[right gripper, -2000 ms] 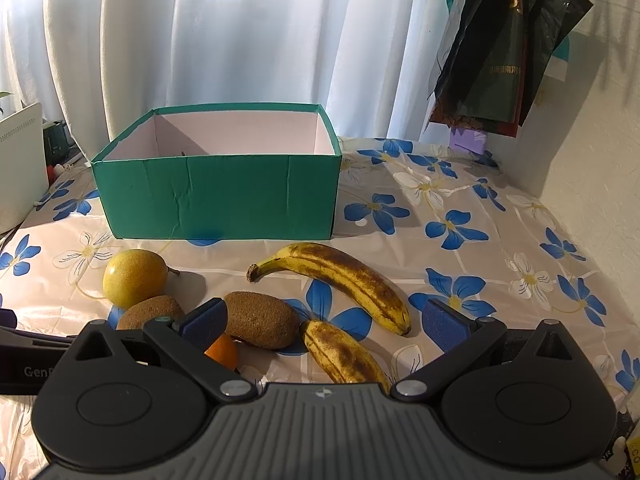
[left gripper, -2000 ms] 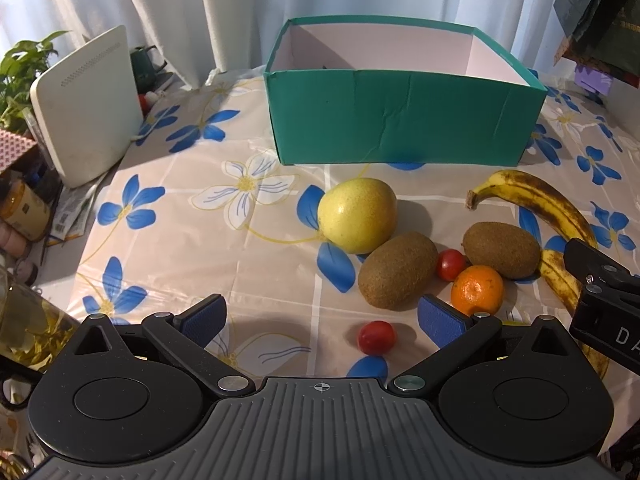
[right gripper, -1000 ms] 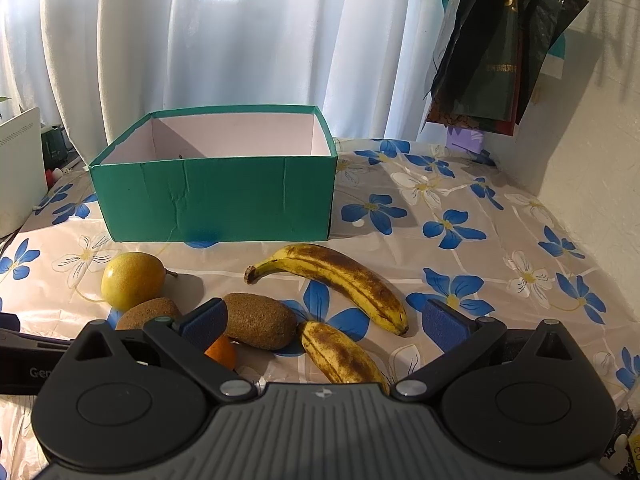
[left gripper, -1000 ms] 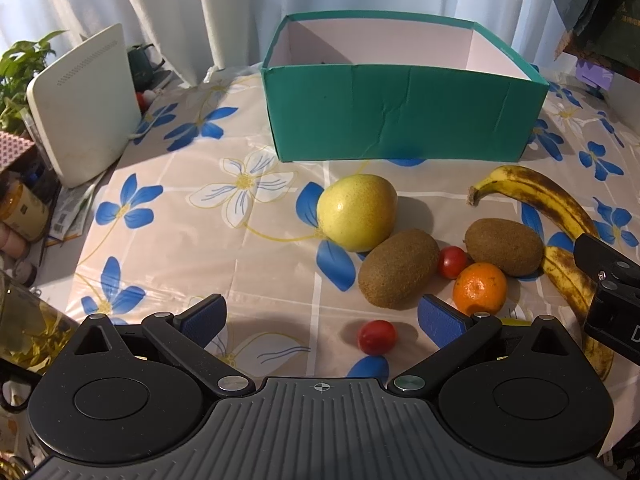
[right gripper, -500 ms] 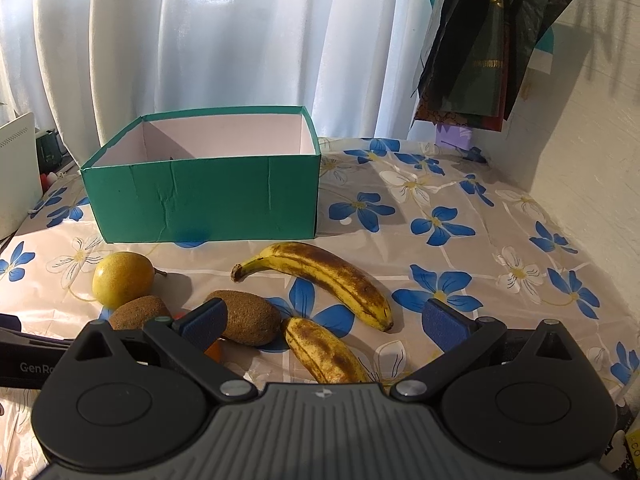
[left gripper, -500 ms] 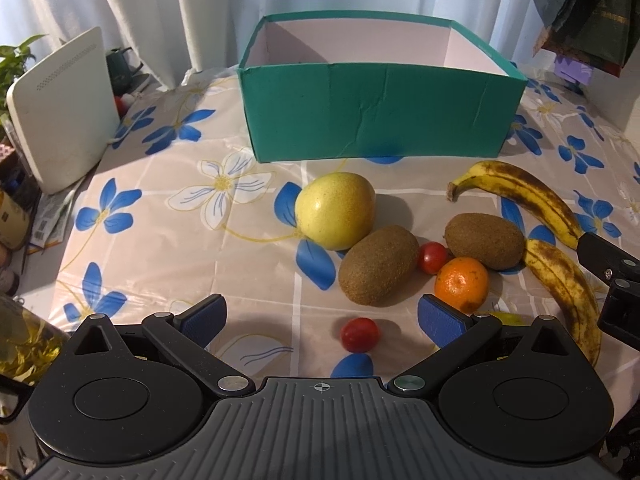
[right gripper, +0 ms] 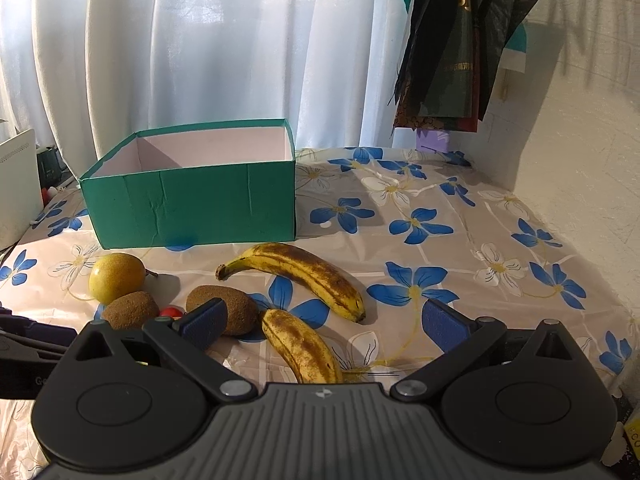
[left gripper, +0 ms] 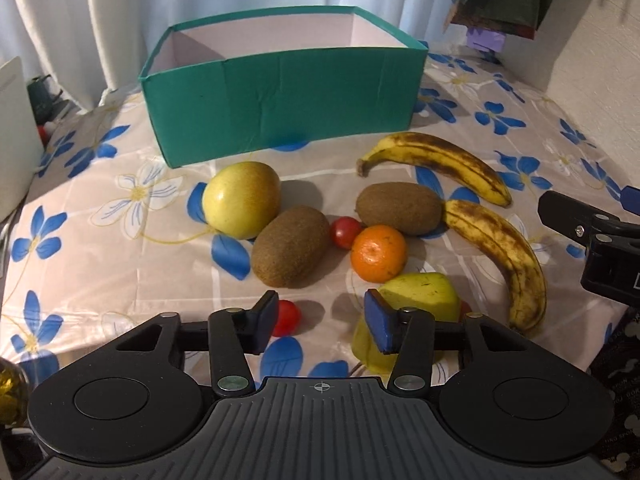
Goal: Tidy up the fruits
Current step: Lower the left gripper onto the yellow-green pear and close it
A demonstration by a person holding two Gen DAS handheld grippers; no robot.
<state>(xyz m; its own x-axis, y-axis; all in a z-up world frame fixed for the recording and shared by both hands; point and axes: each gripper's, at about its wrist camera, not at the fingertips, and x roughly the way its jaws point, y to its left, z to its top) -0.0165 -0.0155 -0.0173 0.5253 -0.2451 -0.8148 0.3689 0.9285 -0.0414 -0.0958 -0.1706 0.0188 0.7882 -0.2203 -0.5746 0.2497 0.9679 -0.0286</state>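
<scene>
A green open box stands at the back of the table; it also shows in the right wrist view. In front lie a yellow apple, two kiwis, an orange, two cherry tomatoes, a green pear and two spotted bananas. My left gripper is half closed and empty, low between the near tomato and the pear. My right gripper is open and empty above the near banana.
A flowered cloth covers the table. A white device stands at the left, curtains hang behind, dark bags hang on the right wall. The right gripper's body shows at the right edge of the left wrist view.
My left gripper has narrowed from wide open to half closed and moved right and forward, so the pear now shows. My right gripper has drifted slightly right.
</scene>
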